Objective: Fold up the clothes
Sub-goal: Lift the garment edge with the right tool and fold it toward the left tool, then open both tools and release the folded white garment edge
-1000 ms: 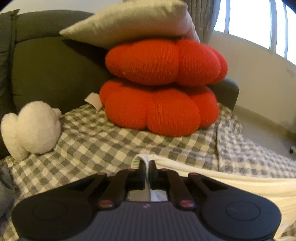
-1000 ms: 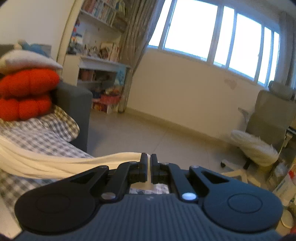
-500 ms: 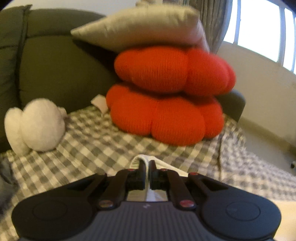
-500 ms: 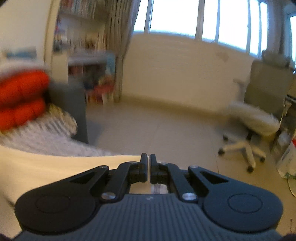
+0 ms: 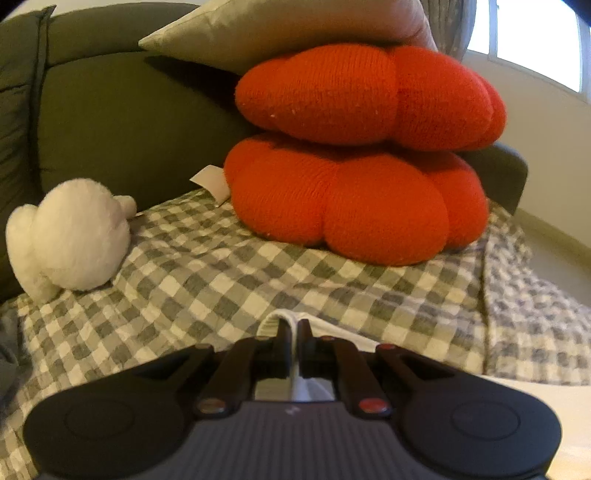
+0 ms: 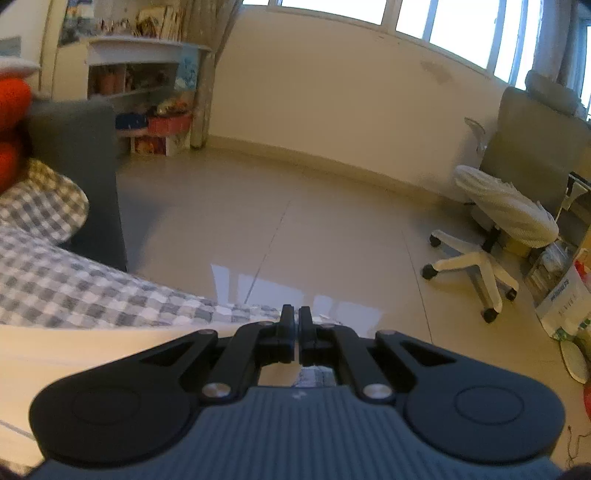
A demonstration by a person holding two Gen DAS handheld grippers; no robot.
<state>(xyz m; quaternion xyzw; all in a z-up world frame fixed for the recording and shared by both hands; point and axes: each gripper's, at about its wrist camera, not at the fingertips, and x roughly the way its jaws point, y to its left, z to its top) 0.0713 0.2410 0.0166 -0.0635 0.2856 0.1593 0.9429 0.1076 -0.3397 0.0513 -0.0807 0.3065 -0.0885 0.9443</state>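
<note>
A cream garment (image 5: 332, 334) lies across the checked blanket (image 5: 207, 280) on the sofa. In the left wrist view its folded edge rises between the fingers of my left gripper (image 5: 293, 326), which is shut on it, low over the blanket. In the right wrist view the same garment (image 6: 81, 347) stretches in from the left and ends at my right gripper (image 6: 296, 314). That gripper is shut on the garment's thin edge, near the blanket's front border above the floor. The cloth under both grippers is hidden.
Two red knitted cushions (image 5: 354, 192) with a beige pillow (image 5: 288, 26) on top are stacked at the sofa's far end. A white plush toy (image 5: 70, 236) sits at the left. Tiled floor (image 6: 295, 221), an office chair (image 6: 509, 218) and a bookshelf (image 6: 140, 81) lie beyond the sofa's edge.
Both grippers have sunk toward the blanket, the right one much more and swinging to the right. The garment, which hung in a band between them, now lies lower and flatter.
</note>
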